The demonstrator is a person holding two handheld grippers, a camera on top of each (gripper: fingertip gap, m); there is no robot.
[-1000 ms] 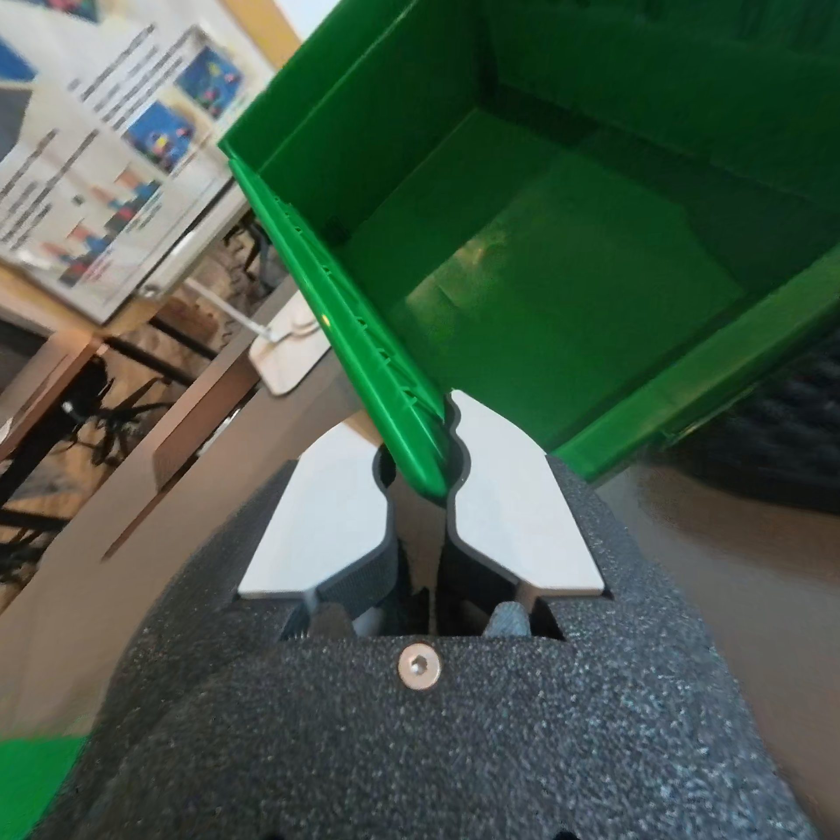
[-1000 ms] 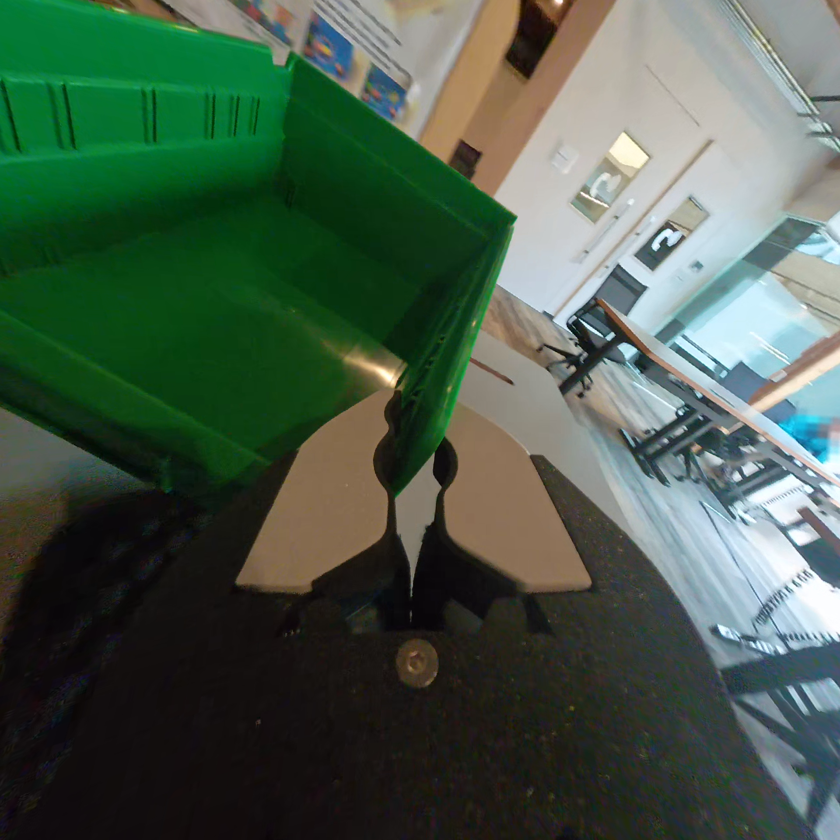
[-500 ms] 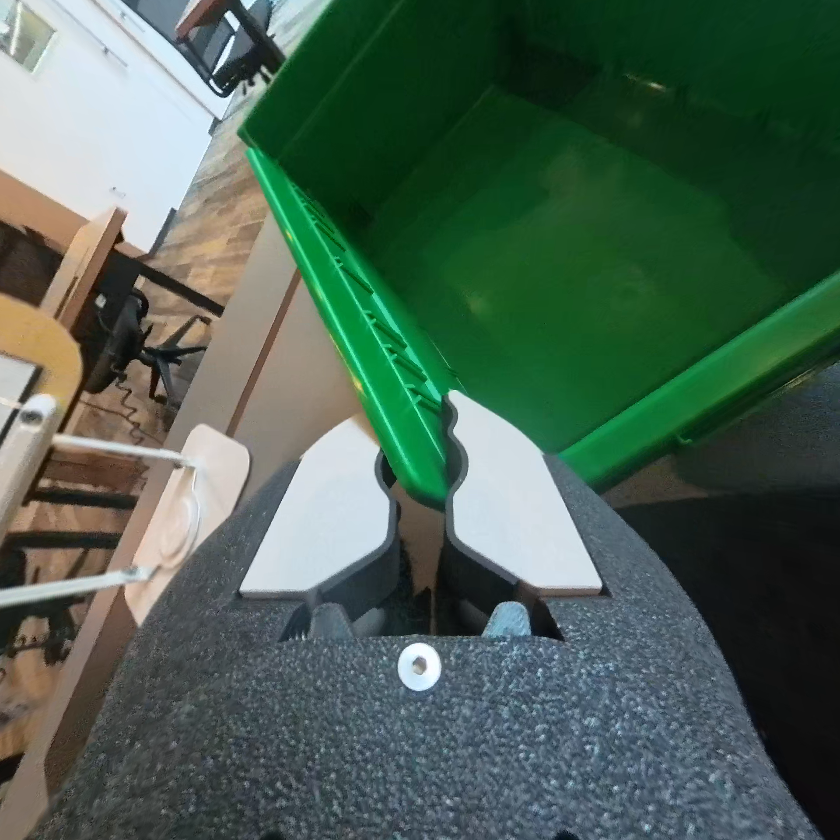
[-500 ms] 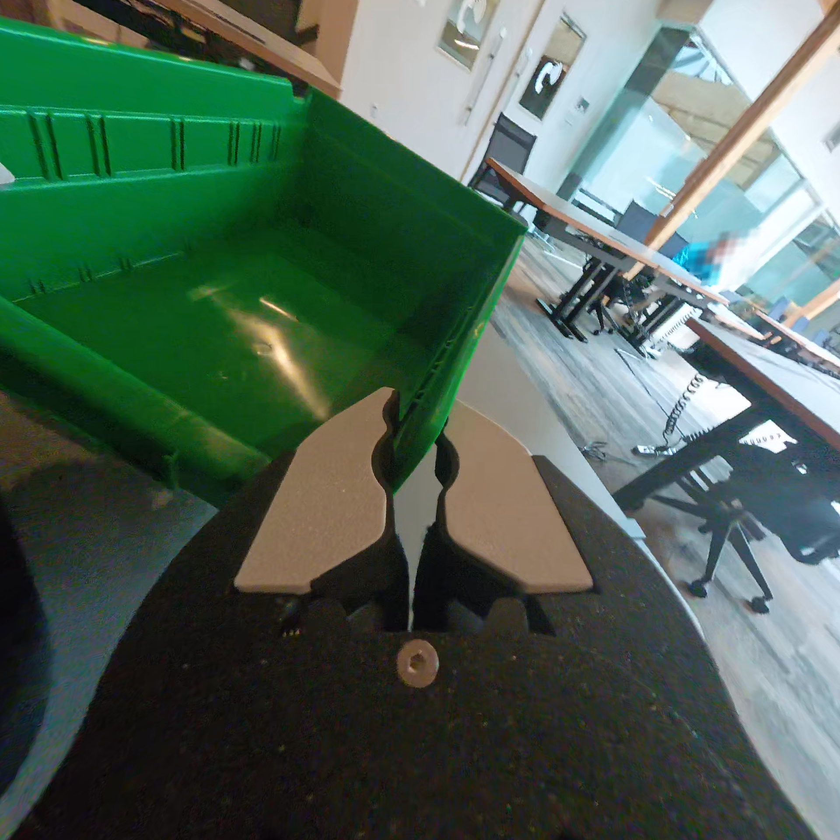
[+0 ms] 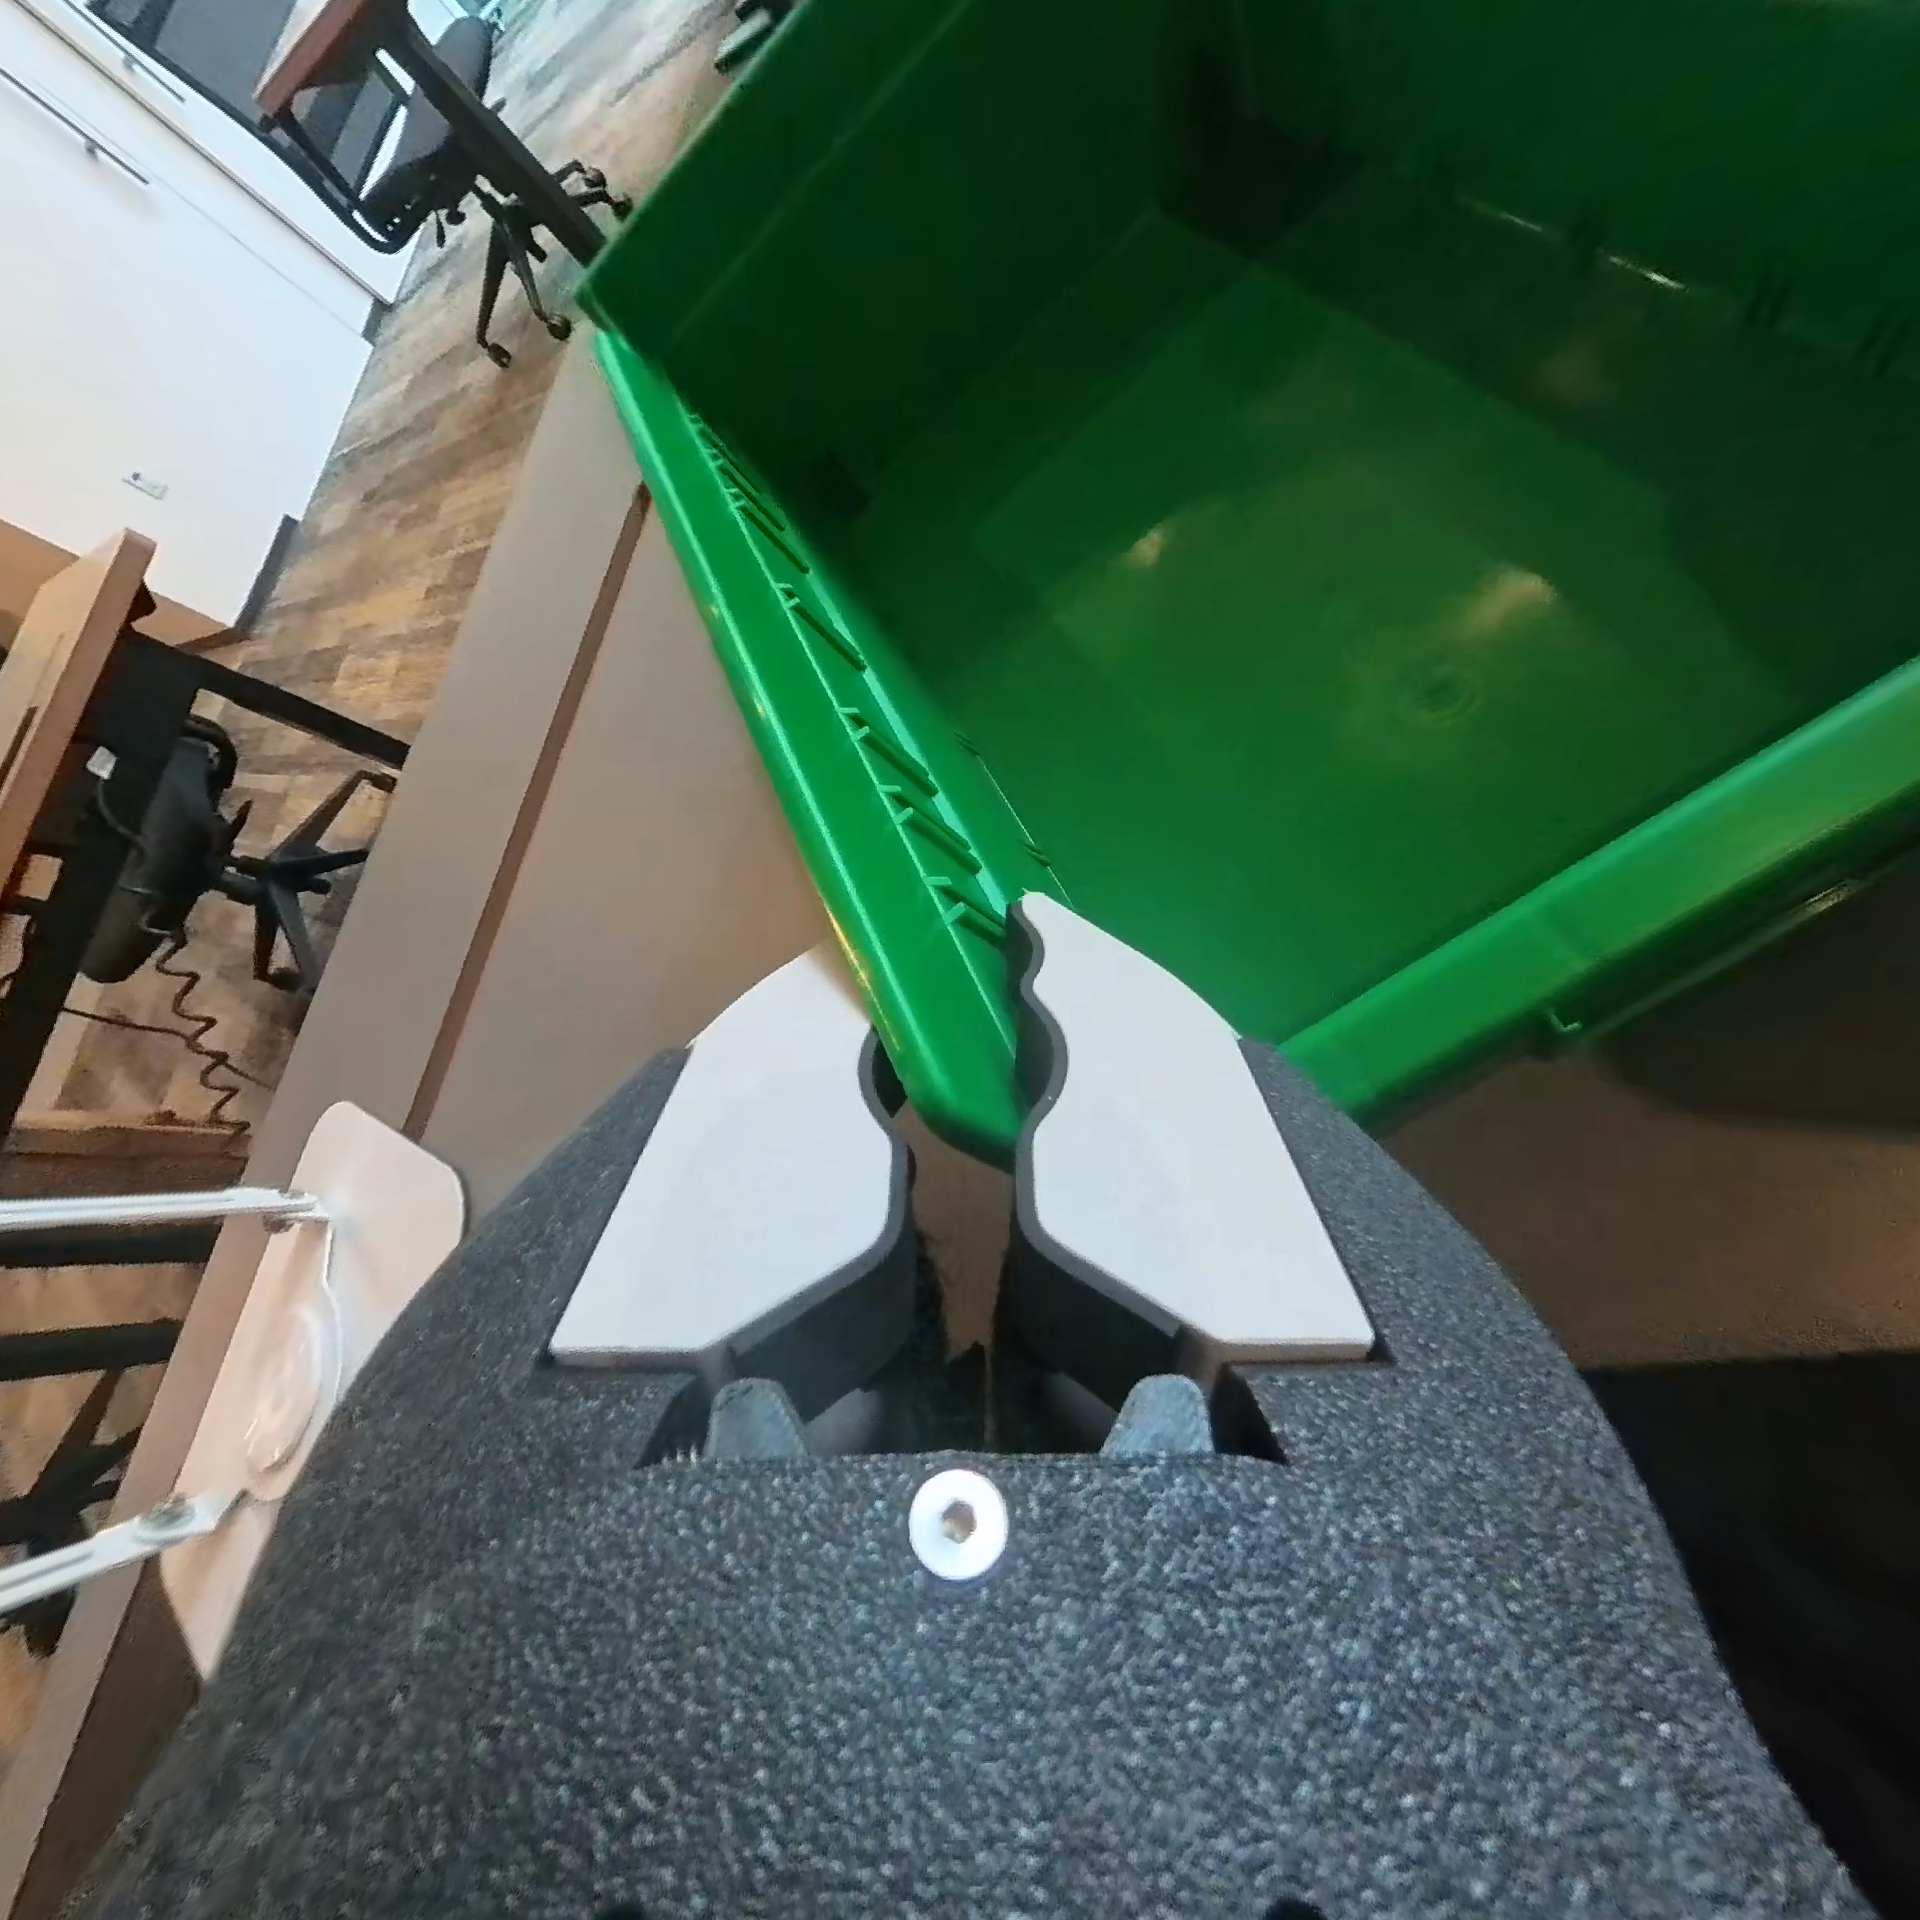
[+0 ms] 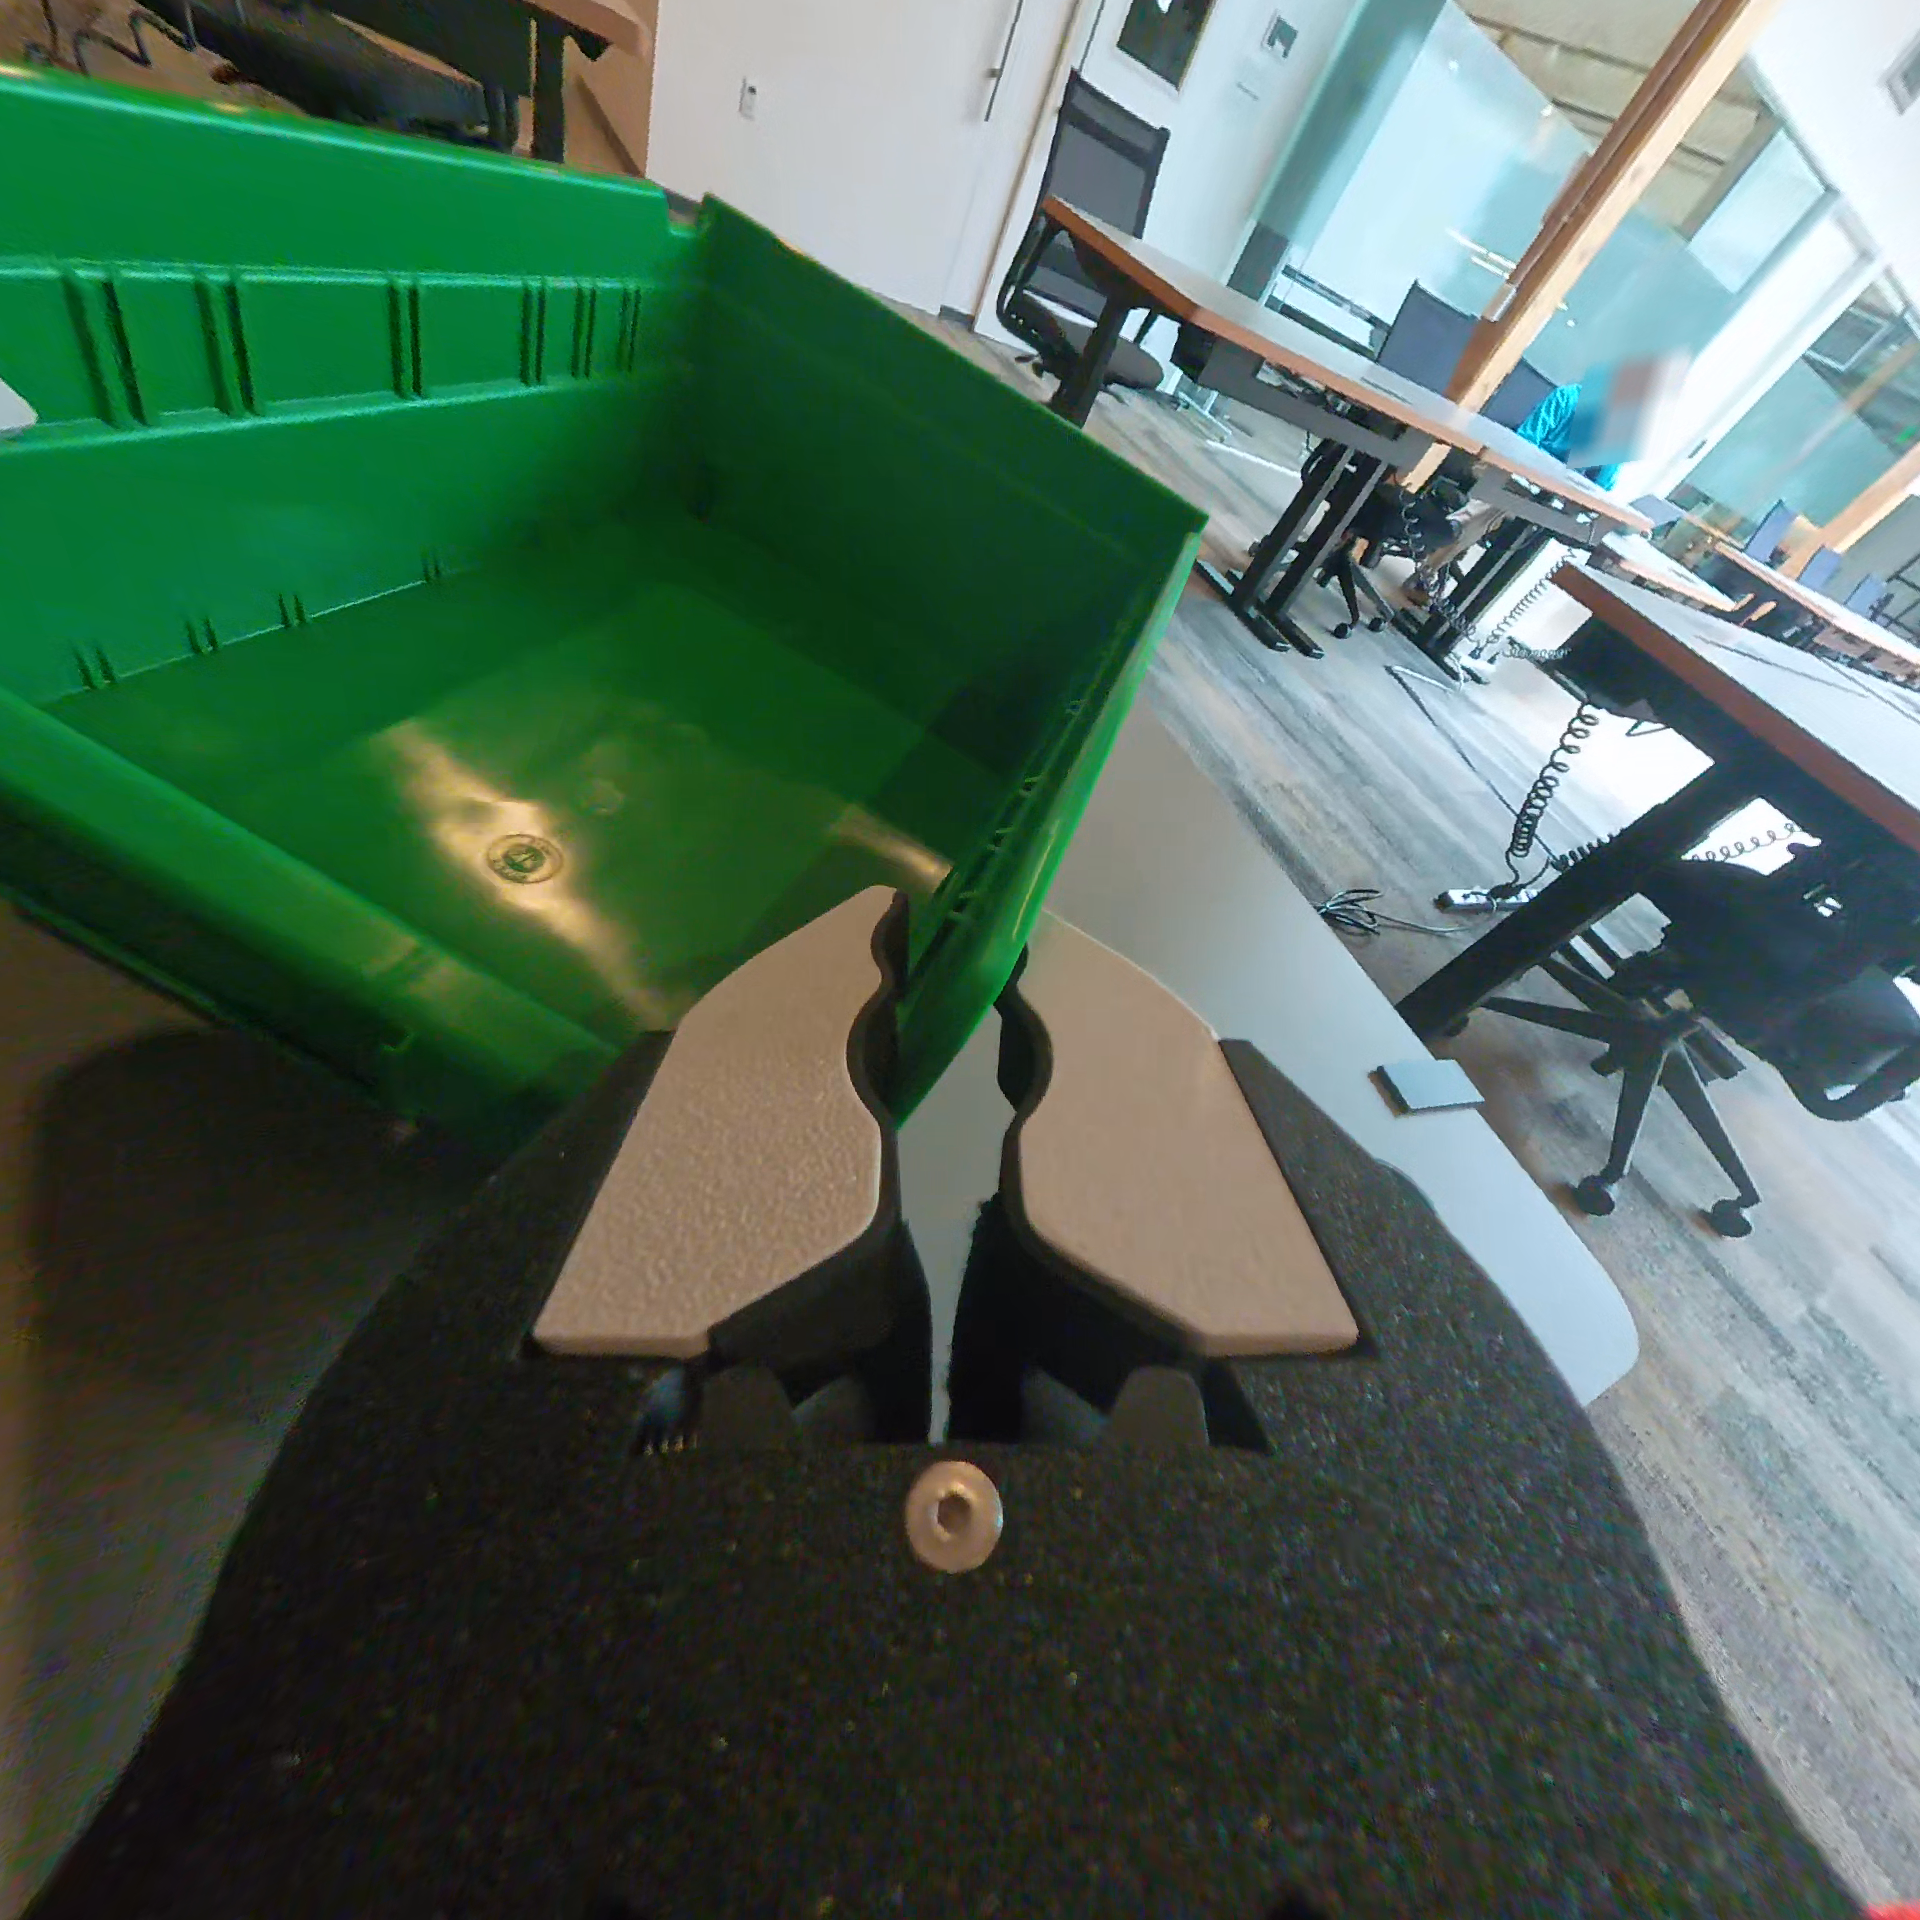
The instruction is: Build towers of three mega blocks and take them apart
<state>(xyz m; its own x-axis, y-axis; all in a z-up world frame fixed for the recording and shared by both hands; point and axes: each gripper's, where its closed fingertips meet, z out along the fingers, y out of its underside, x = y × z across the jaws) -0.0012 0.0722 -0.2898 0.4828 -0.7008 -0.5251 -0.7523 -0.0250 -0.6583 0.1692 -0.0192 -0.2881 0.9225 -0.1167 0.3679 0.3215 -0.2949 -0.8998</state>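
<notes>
Left gripper (image 5: 940, 1023) clamped on green bin (image 5: 1351, 665) side wall; right gripper (image 6: 951, 997) clamped on opp. wall (bin tilted, no blocks inside).

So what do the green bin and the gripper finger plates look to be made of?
Green bin: probably moulded plastic, glossy; light glints on its floor and ribs line its walls. Finger plates: matte grey, finely pebbled; plastic or coated metal, can't tell.
</notes>
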